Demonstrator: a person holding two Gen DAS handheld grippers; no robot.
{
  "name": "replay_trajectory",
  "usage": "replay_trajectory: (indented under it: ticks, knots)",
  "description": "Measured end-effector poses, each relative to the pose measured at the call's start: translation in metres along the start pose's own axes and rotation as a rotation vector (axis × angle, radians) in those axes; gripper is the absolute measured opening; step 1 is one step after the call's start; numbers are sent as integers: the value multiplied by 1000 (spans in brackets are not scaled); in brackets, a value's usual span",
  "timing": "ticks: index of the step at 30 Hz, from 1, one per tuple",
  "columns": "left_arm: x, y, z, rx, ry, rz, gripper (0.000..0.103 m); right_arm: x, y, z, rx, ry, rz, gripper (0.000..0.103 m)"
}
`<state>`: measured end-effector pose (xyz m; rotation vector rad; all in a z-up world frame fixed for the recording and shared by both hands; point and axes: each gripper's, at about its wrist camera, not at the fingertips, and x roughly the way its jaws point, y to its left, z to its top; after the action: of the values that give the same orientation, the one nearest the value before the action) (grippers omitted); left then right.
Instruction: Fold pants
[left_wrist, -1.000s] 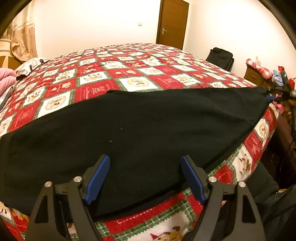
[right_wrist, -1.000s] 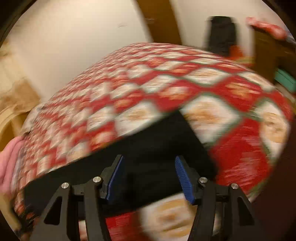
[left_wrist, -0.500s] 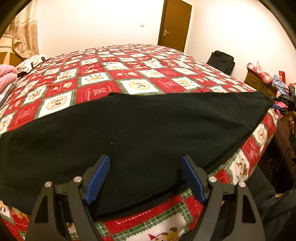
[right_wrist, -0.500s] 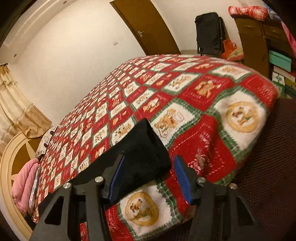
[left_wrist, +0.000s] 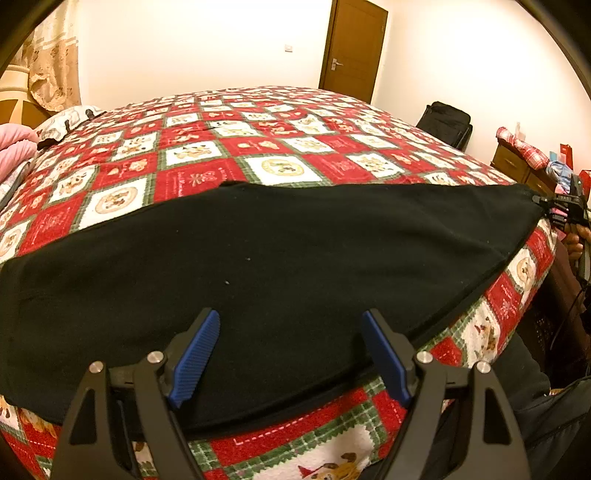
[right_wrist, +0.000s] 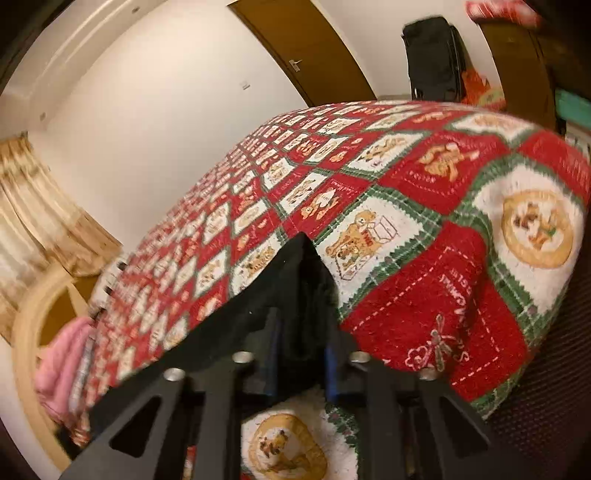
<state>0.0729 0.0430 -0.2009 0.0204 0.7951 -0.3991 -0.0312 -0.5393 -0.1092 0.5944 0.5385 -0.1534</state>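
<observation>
A: Where are the pants (left_wrist: 280, 266) right now?

B: Spread flat across the near edge of the bed, a wide black band over the red patchwork quilt (left_wrist: 229, 147). In the left wrist view they fill the middle of the frame from the left edge to the right, where they narrow to a corner.

A: And that corner?

B: The right gripper (right_wrist: 301, 354) has it. In its own view the black cloth runs up the centre of the frame between the blue pads, and the jaws are closing on it, nearly together. In the left wrist view the same gripper (left_wrist: 563, 208) sits small at the far right edge, at the tip of the fabric.

A: The left gripper (left_wrist: 291, 350)?

B: Spread wide at the bottom centre of its frame, poised over the pants' near hem with nothing clamped between its fingers.

A: So which step is this?

B: I'd say taking hold for a fold: one end pinched, the other not yet.

A: What does the next move need?

B: Probably the left closing on the cloth beneath it, then both lifting together so the fabric carries over without bunching or sliding off the bed's edge.
</observation>
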Motion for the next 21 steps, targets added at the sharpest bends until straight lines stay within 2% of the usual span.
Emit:
replay_trajectory:
  ticks: [2, 5, 8, 11, 17, 21]
  knots:
    - [-1, 2, 1, -7, -4, 2, 82, -8, 6, -1, -9, -19, 40, 12]
    - [-2, 5, 2, -21, -7, 6, 82, -18, 30, -2, -90, -42, 29, 12]
    - [-3, 7, 4, -33, -9, 8, 82, -27, 69, -6, -204, -60, 50, 12]
    - [-4, 10, 6, -39, -14, 9, 82, -29, 126, -18, -366, -61, 88, 12]
    - [-8, 14, 9, -52, -25, 9, 82, 2, 227, -64, -659, 19, 128, 12]
    - [-11, 16, 10, -55, -32, 7, 82, 32, 270, -103, -771, 89, 168, 11]
